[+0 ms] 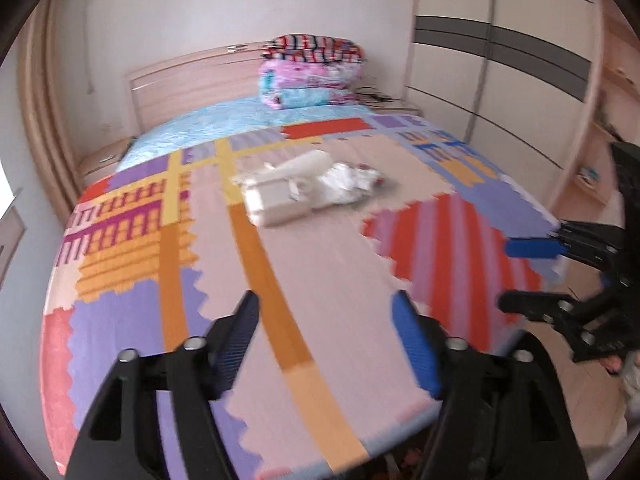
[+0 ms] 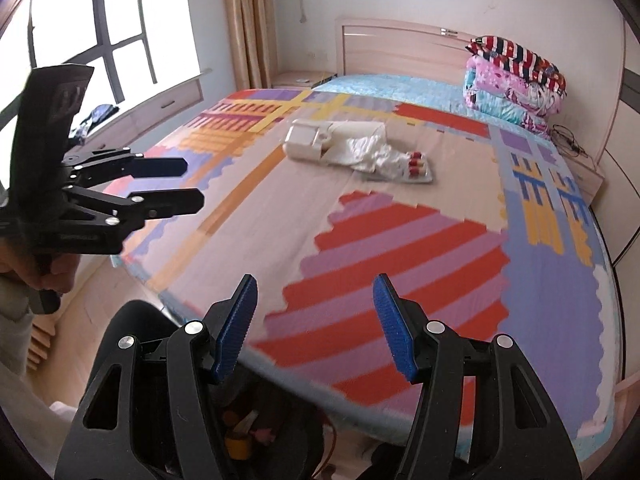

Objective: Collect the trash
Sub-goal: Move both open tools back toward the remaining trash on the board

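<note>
A heap of trash lies in the middle of the patterned bed (image 1: 320,264): a white carton (image 1: 276,200) (image 2: 306,142), a white bottle (image 1: 304,162), crumpled white plastic (image 1: 344,182) (image 2: 372,152) and a clear tray with red items (image 2: 418,166). My left gripper (image 1: 325,300) (image 2: 196,183) hovers open over the foot of the bed, well short of the heap. To its right, my right gripper (image 2: 316,282) (image 1: 506,274) is also open, with nothing between its blue pads. A dark bin or bag (image 2: 240,432) with coloured scraps shows below the right gripper.
Folded quilts (image 2: 516,80) are stacked at the headboard (image 1: 192,80). A wardrobe (image 1: 500,60) stands along the bed's right side. A window (image 2: 112,28) with a ledge runs along the left. Cables lie on the nightstand (image 2: 576,152). A hand (image 2: 44,268) holds the left gripper.
</note>
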